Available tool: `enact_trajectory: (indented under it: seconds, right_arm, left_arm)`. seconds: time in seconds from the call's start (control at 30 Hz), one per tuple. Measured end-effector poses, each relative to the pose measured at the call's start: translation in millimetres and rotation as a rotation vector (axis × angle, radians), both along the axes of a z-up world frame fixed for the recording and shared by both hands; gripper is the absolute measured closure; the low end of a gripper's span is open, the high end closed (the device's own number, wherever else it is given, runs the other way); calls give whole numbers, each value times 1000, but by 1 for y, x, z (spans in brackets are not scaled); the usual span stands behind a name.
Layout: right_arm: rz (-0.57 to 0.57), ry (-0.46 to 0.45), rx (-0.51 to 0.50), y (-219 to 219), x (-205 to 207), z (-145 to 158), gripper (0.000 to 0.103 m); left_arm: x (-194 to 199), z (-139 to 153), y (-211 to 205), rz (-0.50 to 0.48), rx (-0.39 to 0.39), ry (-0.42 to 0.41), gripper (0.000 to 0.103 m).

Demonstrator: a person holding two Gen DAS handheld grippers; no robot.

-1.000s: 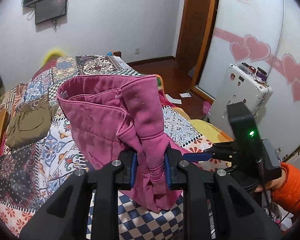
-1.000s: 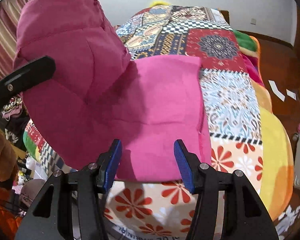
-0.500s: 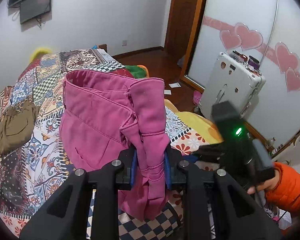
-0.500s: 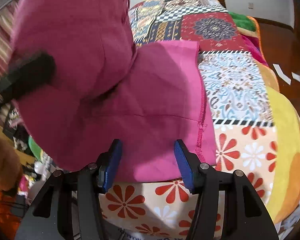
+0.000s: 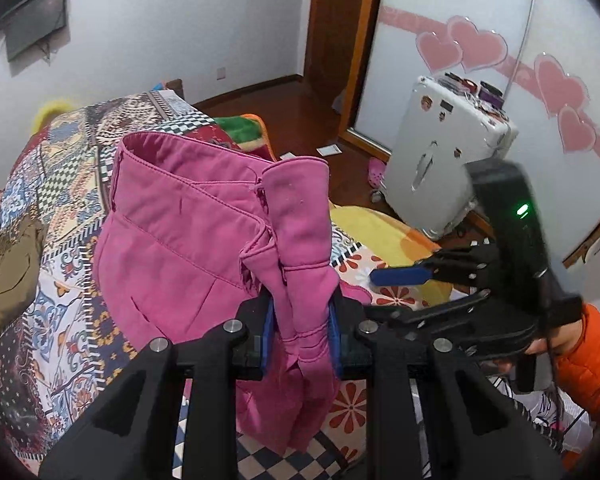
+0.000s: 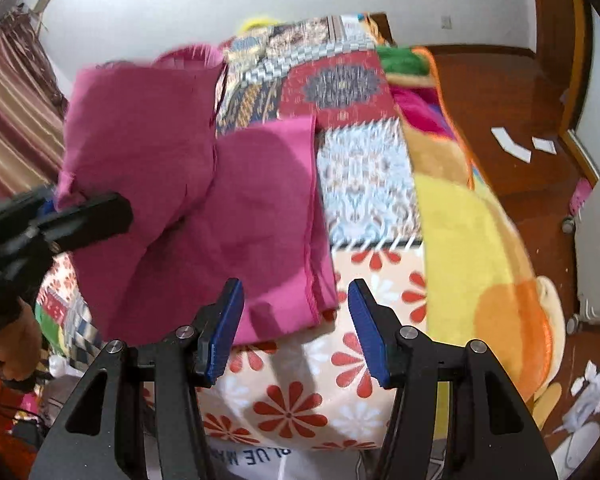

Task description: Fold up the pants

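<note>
Pink pants (image 5: 188, 240) hang doubled over the patchwork bed (image 5: 60, 184). My left gripper (image 5: 300, 320) is shut on a bunched fold of them and holds that part up off the quilt. In the right wrist view the rest of the pants (image 6: 252, 216) lies flat on the bed, with the raised part at the left beside a left gripper finger (image 6: 88, 216). My right gripper (image 6: 296, 332) stands open just in front of the hem corner, its blue pads clear of the cloth. A hand in an orange sleeve (image 5: 588, 360) holds it.
An olive garment (image 5: 8, 272) lies on the quilt's far left. A yellow and orange blanket (image 6: 472, 248) covers the bed's right side. A white suitcase (image 5: 444, 168) stands on the wooden floor (image 6: 500, 92), where paper scraps lie.
The left gripper has carried the raised fold sideways and a little down. The right gripper has slid along the bed, so the hem corner and flowered quilt now show between its fingers.
</note>
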State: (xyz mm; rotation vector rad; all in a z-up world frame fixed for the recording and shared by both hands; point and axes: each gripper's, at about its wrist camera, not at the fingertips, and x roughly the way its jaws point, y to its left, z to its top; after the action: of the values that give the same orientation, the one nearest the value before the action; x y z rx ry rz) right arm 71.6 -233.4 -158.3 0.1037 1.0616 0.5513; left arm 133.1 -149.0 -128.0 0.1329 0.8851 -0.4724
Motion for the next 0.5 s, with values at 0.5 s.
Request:
enact_trajectory:
  seconds: [0.5]
  right_arm:
    - [-106,-20,-5,-35,-1,10,51]
  left_arm:
    - [9,-40,-18,-61,46,128,81]
